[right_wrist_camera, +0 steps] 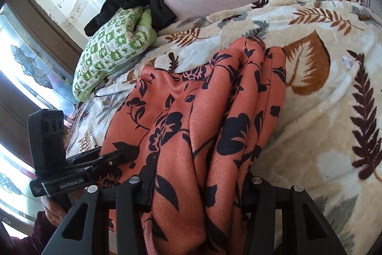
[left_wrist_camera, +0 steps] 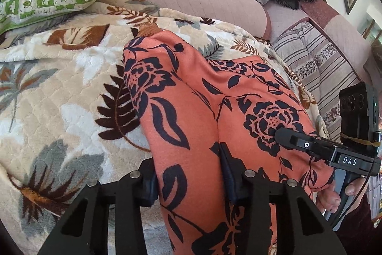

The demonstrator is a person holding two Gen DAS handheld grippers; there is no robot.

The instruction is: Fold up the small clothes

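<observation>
Both grippers, the left gripper [left_wrist_camera: 188, 183] and the right gripper [right_wrist_camera: 198, 192], are clamped on the orange floral garment [left_wrist_camera: 203, 97] lifted over the leaf-patterned blanket [left_wrist_camera: 59, 87], so I'd keep its edges level and taut before folding.

"DAS" in white letters on the black body of the right gripper [left_wrist_camera: 279, 135], seen at the right edge of the left wrist view. "GenRobot.AI" in white on the black body of the left gripper [right_wrist_camera: 124, 152], low left in the right wrist view. No other readable text.
</observation>
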